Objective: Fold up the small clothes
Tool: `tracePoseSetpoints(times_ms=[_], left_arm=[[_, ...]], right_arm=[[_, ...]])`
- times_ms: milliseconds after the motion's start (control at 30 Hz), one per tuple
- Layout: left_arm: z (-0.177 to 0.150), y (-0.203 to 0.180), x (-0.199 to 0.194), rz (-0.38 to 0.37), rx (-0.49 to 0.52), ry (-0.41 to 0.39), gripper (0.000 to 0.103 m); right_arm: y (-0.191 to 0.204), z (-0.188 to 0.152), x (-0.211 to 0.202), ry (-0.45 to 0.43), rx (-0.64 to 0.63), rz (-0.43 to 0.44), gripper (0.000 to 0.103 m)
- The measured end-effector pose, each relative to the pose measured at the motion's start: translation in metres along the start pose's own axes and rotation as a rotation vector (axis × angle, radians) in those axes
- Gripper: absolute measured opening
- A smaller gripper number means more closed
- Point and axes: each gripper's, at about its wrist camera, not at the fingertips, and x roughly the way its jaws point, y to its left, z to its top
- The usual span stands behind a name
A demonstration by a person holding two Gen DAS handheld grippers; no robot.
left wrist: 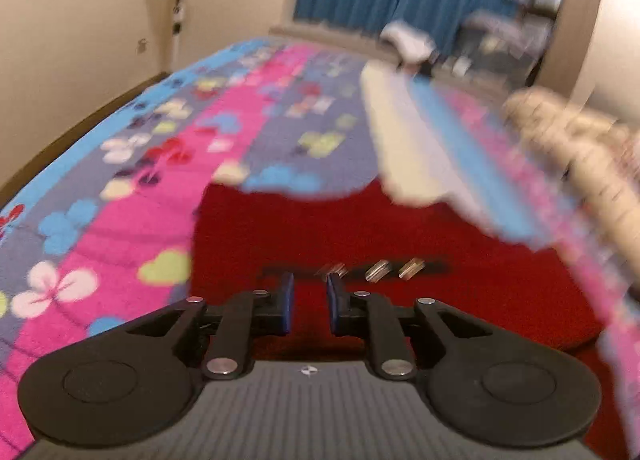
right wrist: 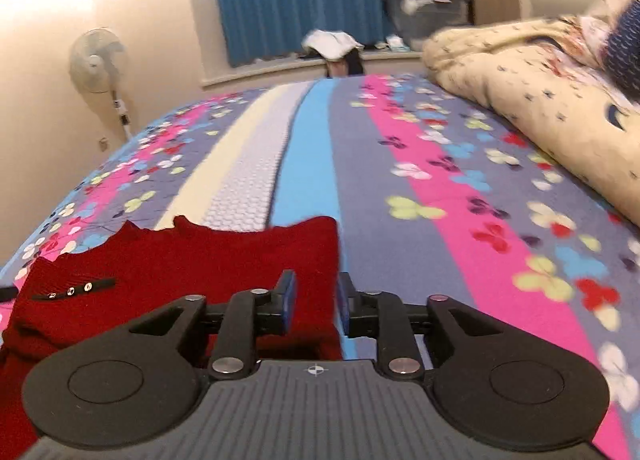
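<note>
Both the left gripper (left wrist: 310, 302) and right gripper (right wrist: 316, 300) are held slightly parted, empty, above the red garment (right wrist: 168, 260) spread on the bed (right wrist: 440, 220).

- In the right wrist view, the striped bedspread (right wrist: 420, 188) lies bare and flat ahead and to the right, giving open passage toward the far edge.
- A bunched cream quilt (right wrist: 532, 96) blocks the far right side.
- The red garment (right wrist: 192, 260) covers the near left; the right gripper (right wrist: 316, 300) sits at its right edge with a gap between its fingers.
- A standing fan (right wrist: 96, 60) is off the bed, far left.
</note>
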Motion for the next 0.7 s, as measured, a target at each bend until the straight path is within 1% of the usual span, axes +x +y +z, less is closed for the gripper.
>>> tracePoseSetpoints(times_ms=[33, 67, 100, 133, 200, 233, 267, 300, 333, 367, 433, 467, 500, 533, 567, 600, 633, 667, 700], left_arm=[[-0.005, 0.006, 0.008, 0.038, -0.026, 0.044, 0.019], [-0.006, 0.012, 0.009, 0.029, -0.067, 0.065, 0.019], [-0.004, 0.017, 0.010, 0.009, -0.096, 0.072, 0.020], [-0.003, 0.018, 0.009, -0.005, -0.101, 0.066, 0.026], [-0.004, 0.017, 0.017, -0.010, -0.072, 0.076, 0.033], [-0.007, 0.017, 0.022, -0.014, -0.066, 0.085, 0.033], [-0.007, 0.016, 0.025, -0.011, -0.051, 0.073, 0.031], [-0.005, 0.013, 0.024, -0.015, -0.022, 0.060, 0.011], [-0.001, 0.010, 0.019, -0.022, 0.003, 0.044, 0.005], [0.003, 0.008, 0.013, -0.018, 0.016, 0.002, 0.005], [0.010, 0.007, -0.001, -0.026, 0.033, -0.113, 0.004], [0.009, 0.007, -0.002, -0.007, 0.056, -0.138, 0.004], [0.007, 0.004, 0.001, 0.022, 0.076, -0.131, 0.002], [0.003, 0.004, 0.012, 0.038, 0.088, -0.077, 0.003], [-0.001, 0.005, 0.020, 0.050, 0.074, -0.009, 0.003], [-0.002, 0.007, 0.020, 0.076, 0.045, 0.016, 0.003], [0.000, 0.007, 0.009, 0.090, 0.005, -0.029, 0.004], [0.002, 0.004, -0.004, 0.074, -0.001, -0.106, 0.004], [0.003, -0.001, -0.014, 0.058, 0.021, -0.176, 0.005]], right_arm=[[0.001, -0.003, 0.015, 0.029, -0.004, 0.009, 0.026], [0.000, -0.009, 0.032, 0.084, -0.009, -0.015, 0.026], [-0.003, -0.015, 0.048, 0.144, -0.002, -0.062, 0.029], [-0.008, -0.018, 0.056, 0.169, 0.031, -0.063, 0.031], [-0.015, -0.016, 0.063, 0.179, 0.076, -0.042, 0.033], [-0.016, -0.013, 0.065, 0.177, 0.080, -0.034, 0.033], [-0.017, -0.012, 0.066, 0.179, 0.083, -0.031, 0.033], [-0.018, -0.012, 0.067, 0.184, 0.088, -0.026, 0.029], [-0.016, -0.013, 0.066, 0.183, 0.093, -0.013, 0.023], [-0.014, -0.013, 0.064, 0.171, 0.085, -0.020, 0.019], [-0.004, -0.009, 0.053, 0.111, 0.072, -0.020, 0.017], [-0.007, -0.009, 0.052, 0.099, 0.092, -0.011, 0.017], [-0.009, -0.012, 0.053, 0.109, 0.114, -0.010, 0.017], [-0.013, -0.018, 0.061, 0.152, 0.126, -0.031, 0.018], [-0.016, -0.022, 0.065, 0.178, 0.132, -0.044, 0.020], [-0.017, -0.021, 0.062, 0.174, 0.141, -0.050, 0.023], [-0.013, -0.016, 0.055, 0.152, 0.129, -0.061, 0.023], [-0.008, -0.011, 0.045, 0.093, 0.097, -0.069, 0.023], [-0.002, -0.008, 0.035, 0.025, 0.052, -0.073, 0.023]])
